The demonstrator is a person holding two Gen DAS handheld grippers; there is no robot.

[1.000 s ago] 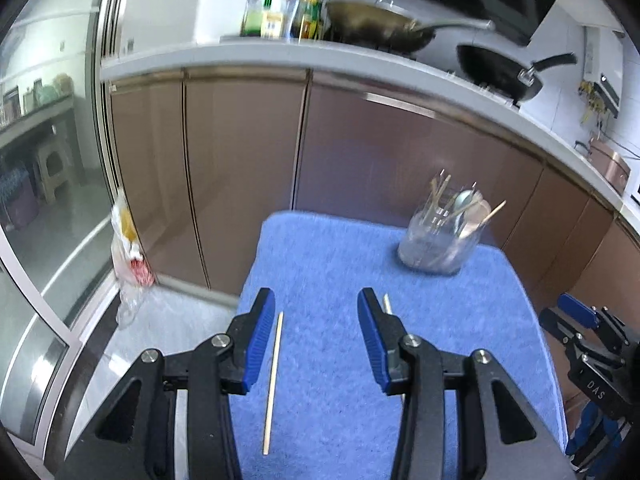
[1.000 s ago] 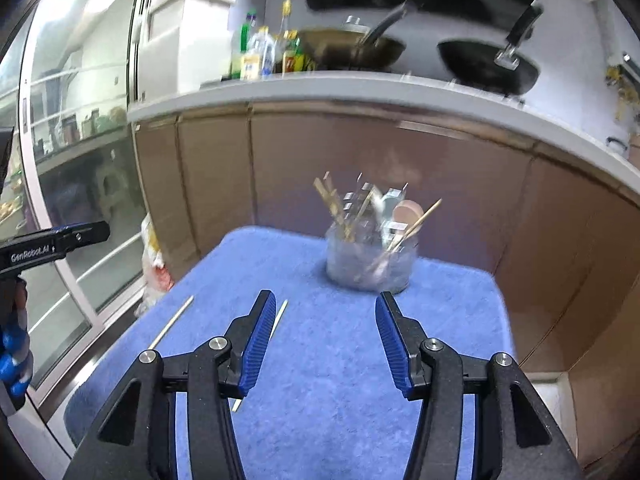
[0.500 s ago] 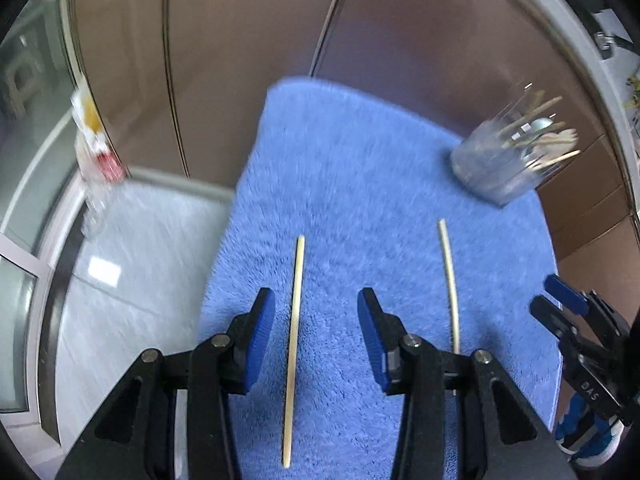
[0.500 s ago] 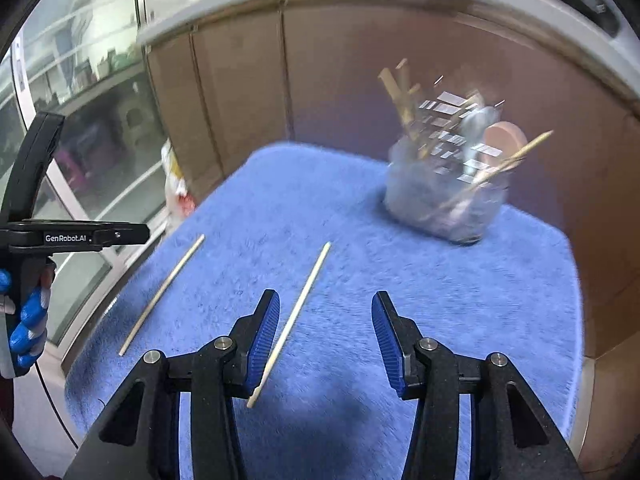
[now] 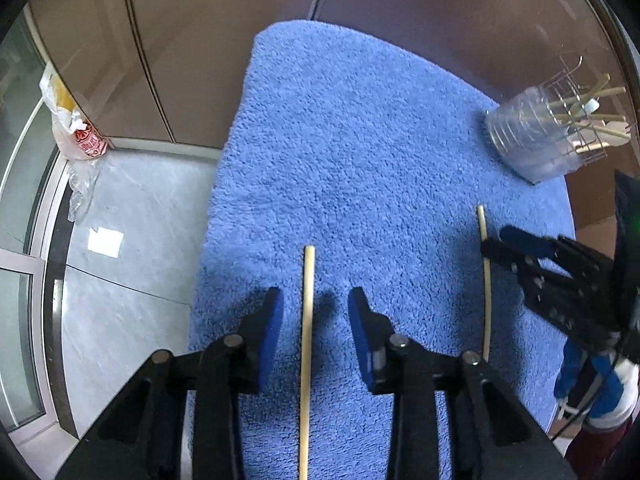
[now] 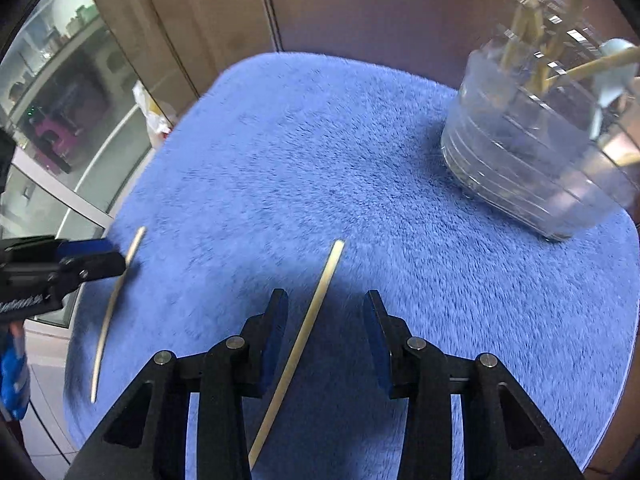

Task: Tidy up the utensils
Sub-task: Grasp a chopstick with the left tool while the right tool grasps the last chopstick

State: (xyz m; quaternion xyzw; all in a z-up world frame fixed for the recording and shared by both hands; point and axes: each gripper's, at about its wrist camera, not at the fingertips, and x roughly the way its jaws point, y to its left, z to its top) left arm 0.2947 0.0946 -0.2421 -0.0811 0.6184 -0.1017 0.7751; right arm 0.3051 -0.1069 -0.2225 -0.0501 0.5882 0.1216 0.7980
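Observation:
Two pale wooden chopsticks lie apart on a blue fluffy cloth (image 5: 360,140). The left chopstick (image 5: 309,272) runs between the blue pads of my left gripper (image 5: 314,300), whose jaws are closing without touching it. The right chopstick (image 6: 330,268) lies slanted between the pads of my right gripper (image 6: 326,300), closer to the left pad; these jaws are closing too, with gaps on both sides. Each view catches the other side: the right gripper (image 5: 496,240) over its chopstick (image 5: 486,280), and the left gripper (image 6: 104,256) over its chopstick (image 6: 116,292). A clear utensil holder (image 6: 532,160) with several utensils stands at the far right corner.
Brown cabinet doors (image 5: 200,40) rise just behind the cloth. To the left, a plastic bag (image 5: 76,128) and a scrap of paper (image 5: 106,242) lie on the grey floor beside a glass door frame (image 5: 24,240). The cloth's left edge (image 5: 208,240) drops off close to my left gripper.
Both grippers tipped downward and sank toward the cloth, so the counter and pans left view. Each now straddles a chopstick, and both pairs of jaws have narrowed.

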